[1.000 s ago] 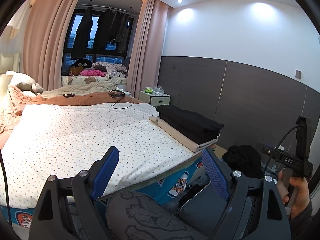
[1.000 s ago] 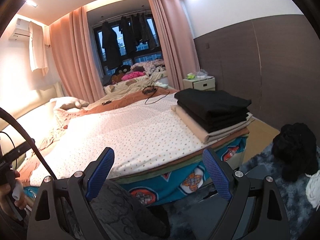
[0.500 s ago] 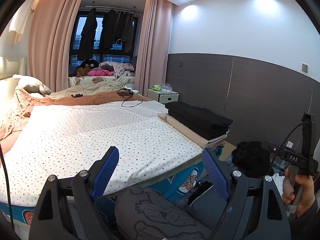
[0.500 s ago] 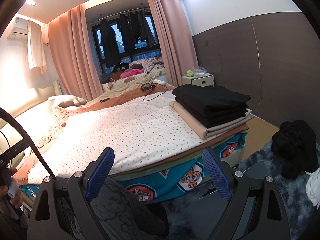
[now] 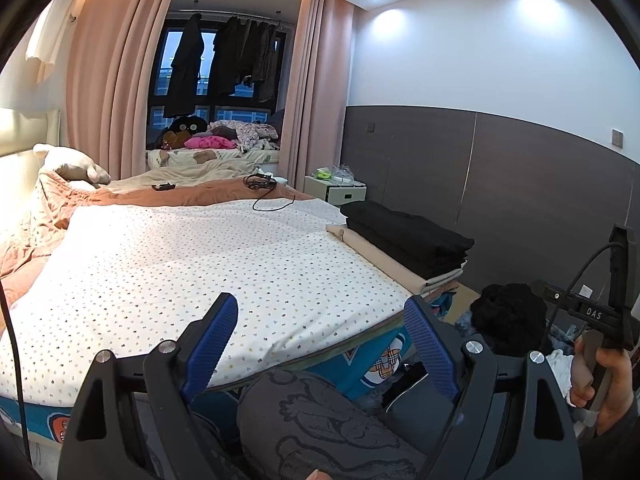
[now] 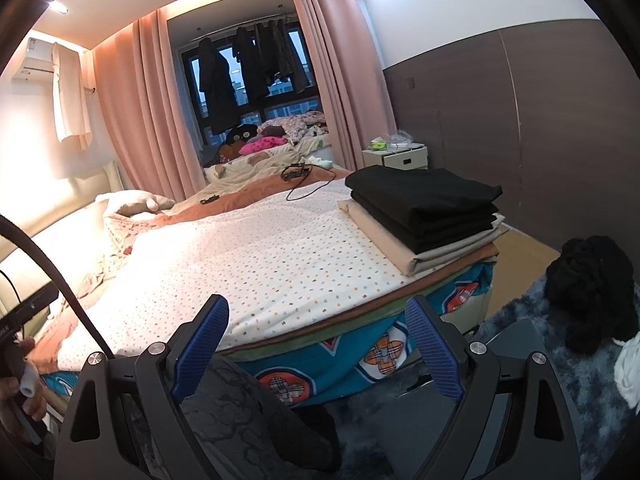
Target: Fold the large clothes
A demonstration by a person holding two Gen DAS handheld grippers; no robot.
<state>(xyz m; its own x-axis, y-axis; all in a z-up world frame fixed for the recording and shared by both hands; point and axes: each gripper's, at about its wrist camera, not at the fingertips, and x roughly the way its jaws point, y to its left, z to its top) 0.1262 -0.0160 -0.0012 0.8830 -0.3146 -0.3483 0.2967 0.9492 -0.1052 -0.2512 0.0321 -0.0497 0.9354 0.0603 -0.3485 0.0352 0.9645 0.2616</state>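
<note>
Left view has swung slightly; both the left tool (image 5: 316,340) and right tool (image 6: 316,340) remain apart and empty, folded stack (image 6: 424,212) centre-right on bed (image 6: 260,264), black heap (image 6: 592,292) unfetched at right.

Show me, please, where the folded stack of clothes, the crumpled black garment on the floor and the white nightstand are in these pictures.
folded stack of clothes (image 6: 424,200): right wrist view, on the top black layer.
crumpled black garment (image 6: 588,292): right wrist view, middle of the heap.
white nightstand (image 5: 340,194): left wrist view, on its front face.
</note>
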